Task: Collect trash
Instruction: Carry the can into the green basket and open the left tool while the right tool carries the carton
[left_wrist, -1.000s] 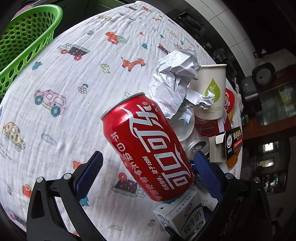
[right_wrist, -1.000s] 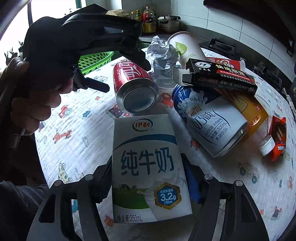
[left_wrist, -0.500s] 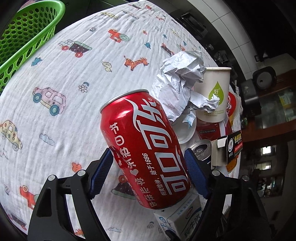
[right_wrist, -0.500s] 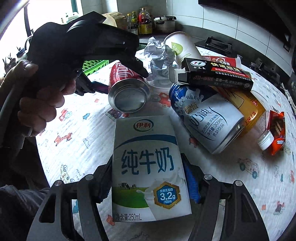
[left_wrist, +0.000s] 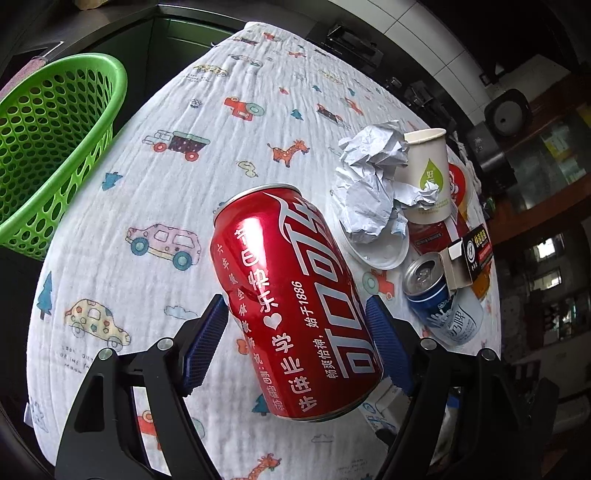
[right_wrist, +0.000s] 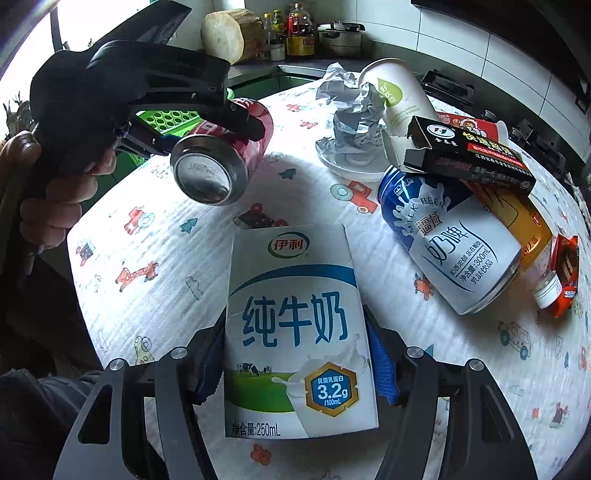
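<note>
My left gripper (left_wrist: 295, 332) is shut on a red cola can (left_wrist: 291, 299) and holds it tilted above the table; the can and that gripper also show in the right wrist view (right_wrist: 218, 166). My right gripper (right_wrist: 297, 354) is shut on a white milk carton (right_wrist: 299, 332), held just above the cloth. A green perforated basket (left_wrist: 48, 147) stands off the table's left edge. Other trash lies on the table: crumpled paper (left_wrist: 373, 188) on a white plate (left_wrist: 380, 254), a paper cup (left_wrist: 430, 177), a blue-white beer can (right_wrist: 447, 240) and a black box (right_wrist: 469, 155).
A yellow can (right_wrist: 524, 225), a small bottle (right_wrist: 550, 291) and a red wrapper (right_wrist: 567, 269) lie at the right. The round table carries a cartoon-print cloth (left_wrist: 207, 122). A counter with pots and bottles (right_wrist: 295, 40) stands behind.
My left gripper closed on the cola can and lifted it up and away from the trash pile. The milk carton stays gripped in my right gripper.
</note>
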